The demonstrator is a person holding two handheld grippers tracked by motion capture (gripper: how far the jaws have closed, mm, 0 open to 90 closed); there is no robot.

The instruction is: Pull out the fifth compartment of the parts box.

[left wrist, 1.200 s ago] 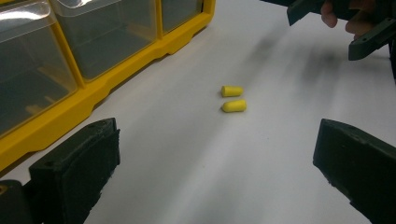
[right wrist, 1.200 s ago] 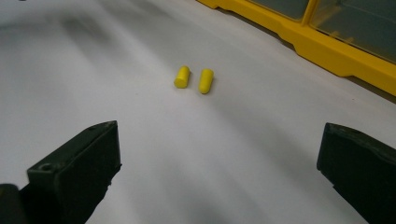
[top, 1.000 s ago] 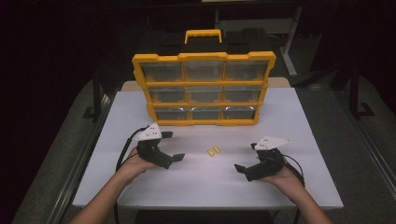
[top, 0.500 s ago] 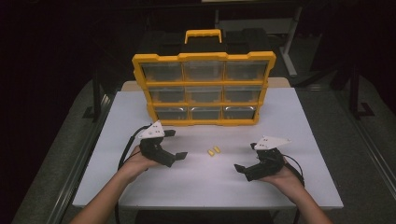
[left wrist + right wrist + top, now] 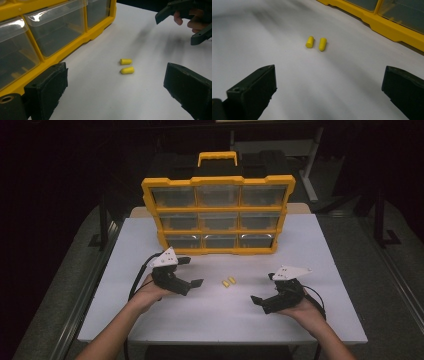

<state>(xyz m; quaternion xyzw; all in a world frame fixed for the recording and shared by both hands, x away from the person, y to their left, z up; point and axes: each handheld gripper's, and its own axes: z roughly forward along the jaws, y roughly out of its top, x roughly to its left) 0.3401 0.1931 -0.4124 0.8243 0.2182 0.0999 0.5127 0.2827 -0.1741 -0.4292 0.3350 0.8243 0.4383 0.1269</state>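
Two small yellow foam earplugs (image 5: 228,282) lie side by side on the white table, in front of a yellow organizer (image 5: 218,215) with clear drawers. My left gripper (image 5: 192,271) rests left of them, open, with nothing between its jaws. My right gripper (image 5: 263,288) sits to their right, also open and holding nothing. In the left gripper view the earplugs (image 5: 126,66) lie ahead between the open jaws of the left gripper (image 5: 117,86), with the right gripper (image 5: 177,28) farther off. In the right gripper view the earplugs (image 5: 316,43) lie ahead of the open right gripper (image 5: 328,87).
The organizer stands upright at the back of the white table (image 5: 150,320), all drawers shut, a handle (image 5: 217,157) on top. Its yellow base (image 5: 387,27) runs along the right of the right gripper view. Dark floor surrounds the table.
The left gripper has edged slightly forward and right toward the earplugs. The right gripper has barely moved.
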